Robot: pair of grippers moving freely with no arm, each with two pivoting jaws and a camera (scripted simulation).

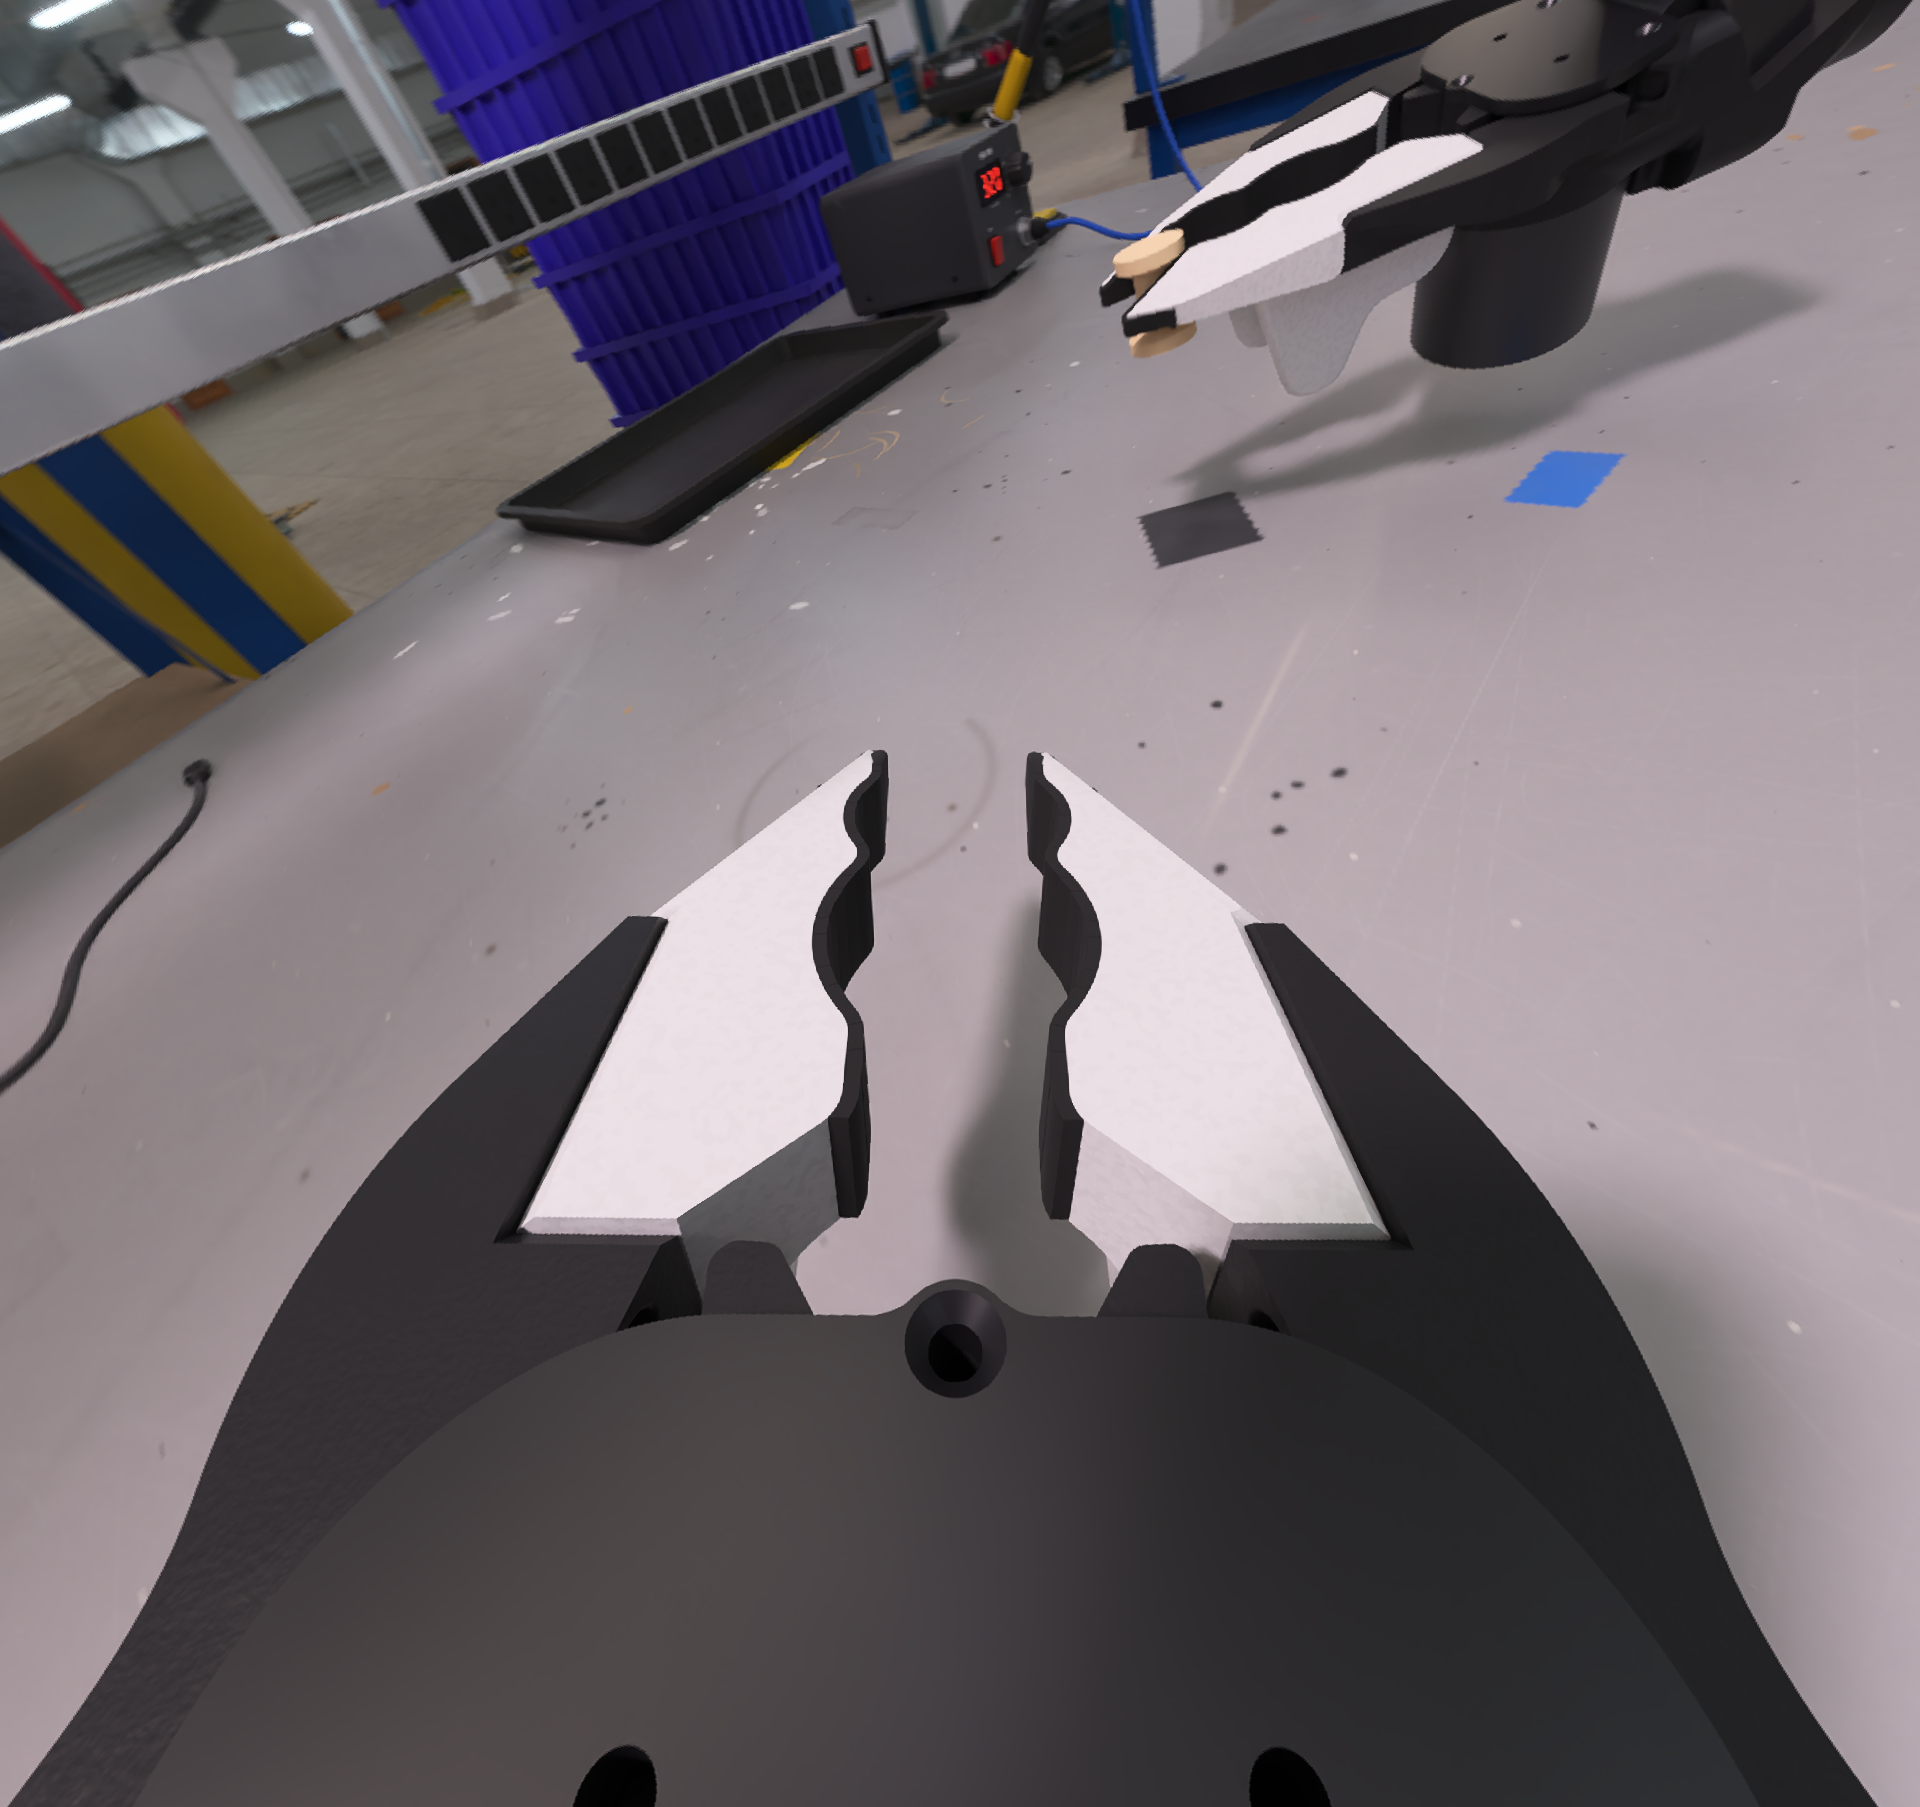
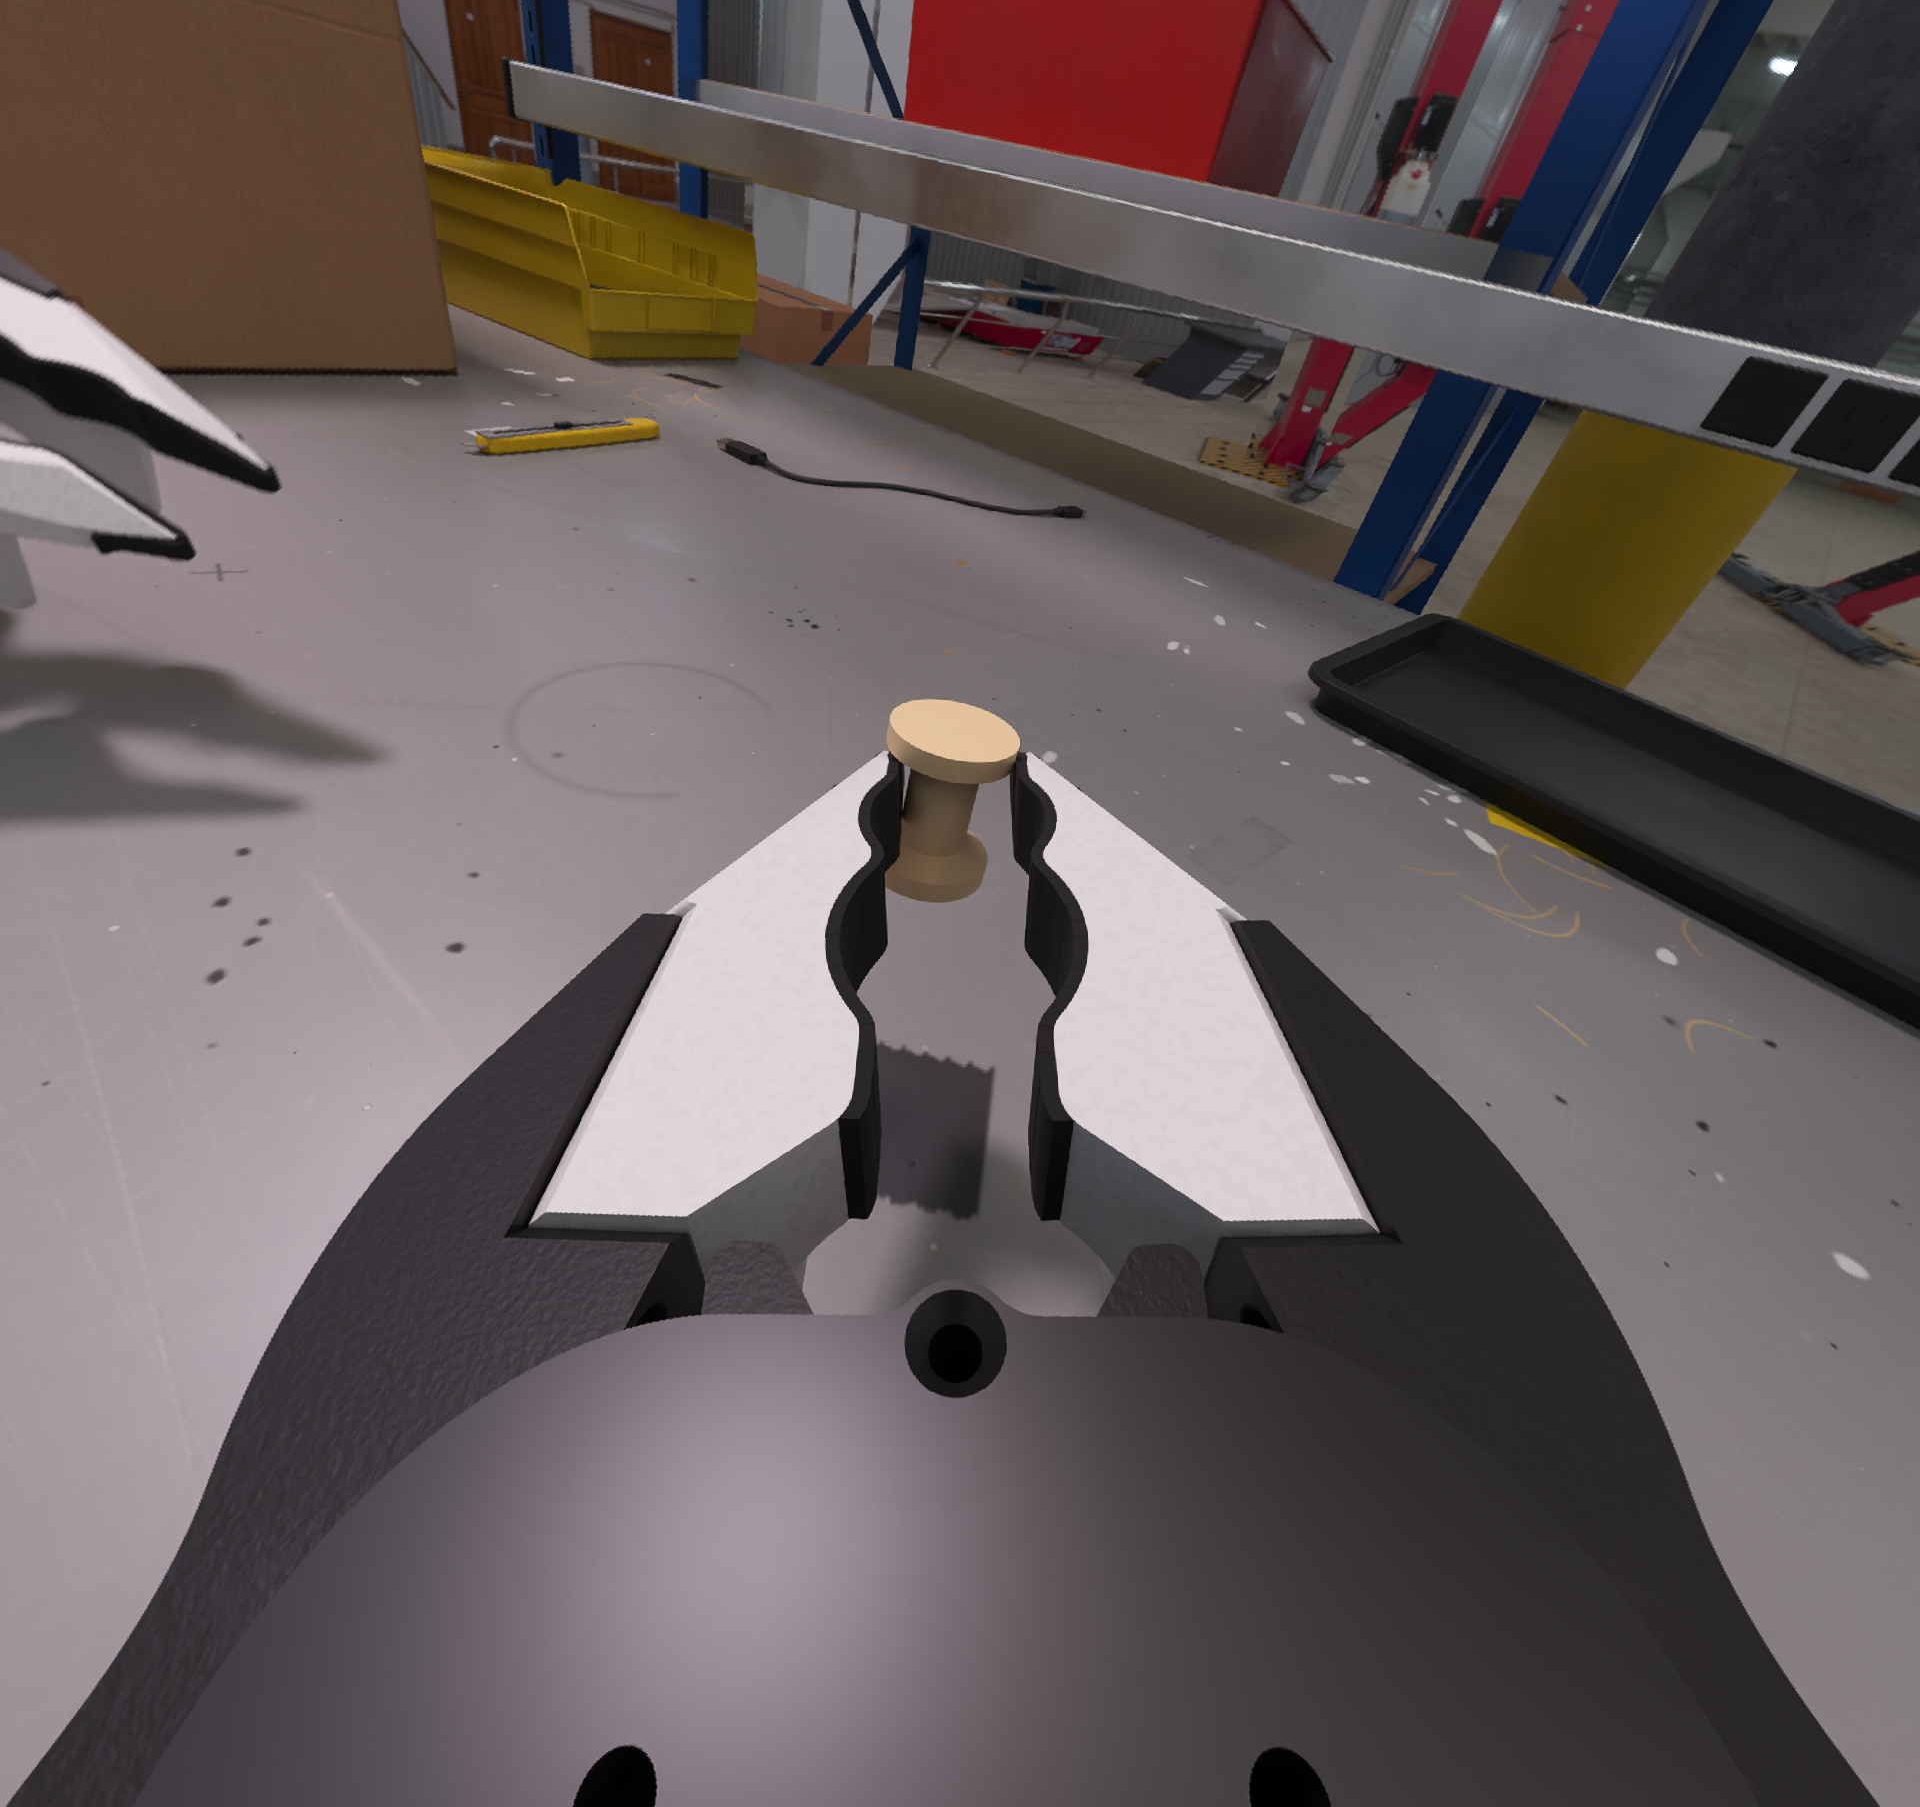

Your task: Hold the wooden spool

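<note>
The wooden spool [image 2: 945, 801] is a small tan bobbin with two round flanges. It stands upright between the tips of my right gripper [image 2: 954, 770], which is shut on its waist and holds it above the grey table. In the left wrist view the same spool [image 1: 1148, 292] shows at the upper right in the right gripper [image 1: 1138, 297], well off the table with a shadow below. My left gripper [image 1: 956, 770] is open and empty, low over the table. Its fingertips [image 2: 234, 474] show at the left edge of the right wrist view.
A black tray [image 1: 727, 427] lies at the table's far edge, also in the right wrist view [image 2: 1621, 770]. A black soldering station [image 1: 930, 225], a power strip rail [image 1: 644, 157], a black cable [image 2: 894, 484], a yellow knife [image 2: 566, 435], yellow bins [image 2: 592, 271] and a cardboard box [image 2: 208, 136] stand around.
</note>
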